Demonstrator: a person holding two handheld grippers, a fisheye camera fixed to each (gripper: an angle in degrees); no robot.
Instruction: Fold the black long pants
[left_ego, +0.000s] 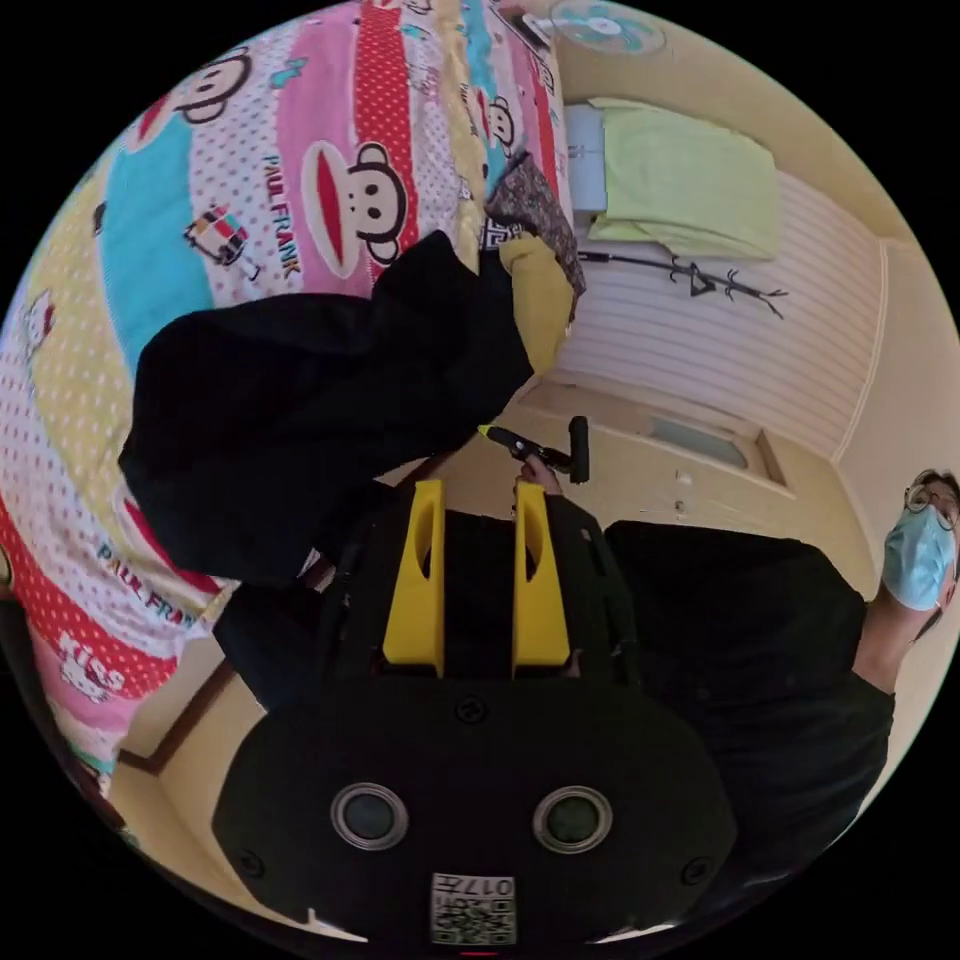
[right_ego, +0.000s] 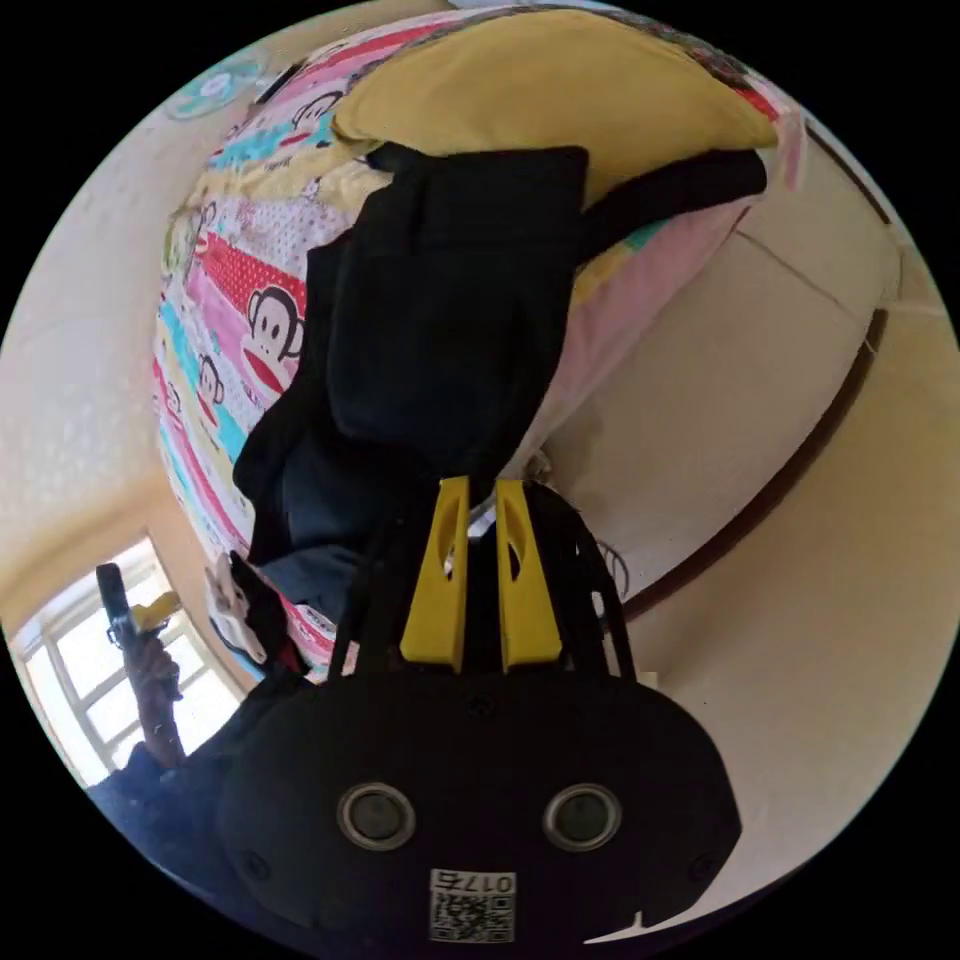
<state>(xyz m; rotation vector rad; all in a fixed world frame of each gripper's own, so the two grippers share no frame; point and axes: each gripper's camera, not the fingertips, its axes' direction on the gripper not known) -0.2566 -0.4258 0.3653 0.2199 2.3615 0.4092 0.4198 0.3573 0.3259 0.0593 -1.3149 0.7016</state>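
Left claw (left_ego: 478, 492) has its yellow jaws apart, gripping nothing; black pants (left_ego: 300, 420) lie heaped on the bedspread (left_ego: 150, 240) just beyond its tips. Right claw (right_ego: 482, 492) looks nearly closed, tips at the pants' (right_ego: 450, 310) edge; grip unclear.

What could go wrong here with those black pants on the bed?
The pants lie bunched near the bed's edge, so they might slide off. The right tool has its jaws nearly together with no cloth between, so a grab may catch several layers or miss. The left tool hangs off the cloth.
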